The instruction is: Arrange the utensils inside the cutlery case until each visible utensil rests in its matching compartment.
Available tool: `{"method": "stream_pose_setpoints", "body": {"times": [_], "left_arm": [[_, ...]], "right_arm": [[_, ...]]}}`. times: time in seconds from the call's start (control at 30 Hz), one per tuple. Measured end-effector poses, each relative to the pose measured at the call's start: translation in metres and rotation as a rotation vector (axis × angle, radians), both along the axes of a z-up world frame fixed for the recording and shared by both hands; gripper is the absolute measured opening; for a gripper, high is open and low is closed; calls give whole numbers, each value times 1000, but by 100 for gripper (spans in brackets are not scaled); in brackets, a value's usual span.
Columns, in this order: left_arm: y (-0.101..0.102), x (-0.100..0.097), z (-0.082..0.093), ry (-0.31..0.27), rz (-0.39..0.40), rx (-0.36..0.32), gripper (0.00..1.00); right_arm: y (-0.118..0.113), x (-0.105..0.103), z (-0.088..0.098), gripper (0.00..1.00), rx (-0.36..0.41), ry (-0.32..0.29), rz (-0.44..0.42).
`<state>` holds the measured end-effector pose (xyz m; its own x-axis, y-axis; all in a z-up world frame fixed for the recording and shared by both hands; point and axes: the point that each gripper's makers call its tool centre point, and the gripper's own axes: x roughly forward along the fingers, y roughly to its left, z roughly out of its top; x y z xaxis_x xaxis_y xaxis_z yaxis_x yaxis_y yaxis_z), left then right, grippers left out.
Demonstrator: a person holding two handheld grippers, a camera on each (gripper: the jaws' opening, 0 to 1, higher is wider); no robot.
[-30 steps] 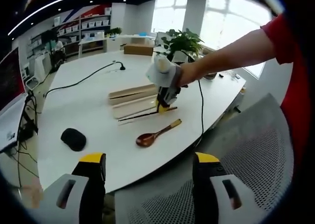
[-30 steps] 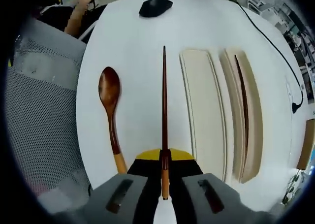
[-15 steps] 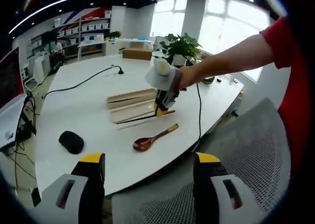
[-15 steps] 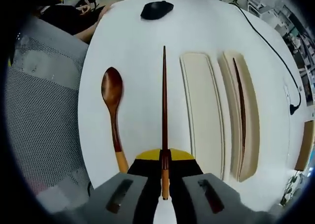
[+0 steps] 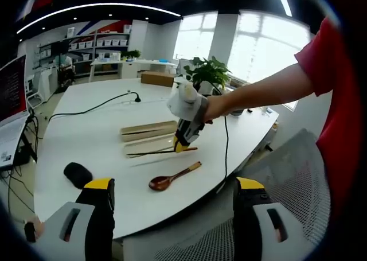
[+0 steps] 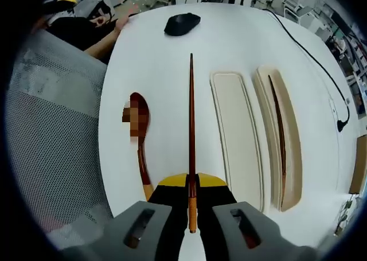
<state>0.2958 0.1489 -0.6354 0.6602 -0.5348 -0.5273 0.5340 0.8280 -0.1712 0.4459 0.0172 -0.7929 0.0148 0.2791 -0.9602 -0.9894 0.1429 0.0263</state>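
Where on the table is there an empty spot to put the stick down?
The wide cream tray compartment is bare. White tabletop is free between the dark wooden spoon and that tray, under the held reddish-brown chopstick, and around the black mouse. The narrow far compartment already holds a chopstick.

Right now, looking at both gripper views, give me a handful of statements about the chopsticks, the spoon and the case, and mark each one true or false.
1. The right gripper is shut on a chopstick. True.
2. The wooden spoon lies inside the wide compartment of the cutlery case. False: it lies on the white table, beside the case, and the wide compartment is bare.
3. A second chopstick already lies in the narrow far compartment. True.
4. The left gripper holds the spoon. False: its jaws stand apart with nothing between them, off the table's edge.
5. A black mouse-like object sits on the table beyond the held chopstick's tip. True.
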Motion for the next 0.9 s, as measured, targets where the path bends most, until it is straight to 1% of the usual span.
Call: {"method": "stream_pose_setpoints", "body": {"times": [0.13, 0.27, 0.33, 0.43, 0.5, 0.6, 0.67, 0.73, 0.8, 0.87, 0.9], "left_arm": [[-3, 1, 4, -26, -14, -20, 87], [-3, 2, 5, -27, -9, -34, 88], [-2, 2, 4, -22, -7, -32, 88], [-4, 4, 7, -46, -14, -41, 86], [-4, 2, 4, -28, -15, -35, 85], [-4, 1, 0, -1, -18, -24, 88], [-4, 0, 0, -1, -20, -27, 87], [-3, 1, 1, -6, -13, -28, 88], [-2, 1, 1, -10, -5, -24, 88], [0, 2, 2, -17, 0, -14, 90], [1, 3, 2, -24, -1, -4, 96]], "right_arm": [[-2, 3, 6, 1, 15, -1, -18], [-6, 1, 11, 1, 14, -12, -7], [-6, -6, 16, 1, 17, -15, -4], [-8, -9, 13, 1, 14, -11, 1], [-9, -11, 11, 1, 9, -10, 6], [-10, -14, 11, 1, 1, -10, 16], [-11, -13, 10, 1, -2, -8, 18], [-12, -17, 9, 1, 2, 1, 5], [-12, -21, 7, 1, 3, 2, 11], [-13, -26, 8, 1, -5, -3, 22], [-14, -25, 7, 1, -9, -2, 25]]}}
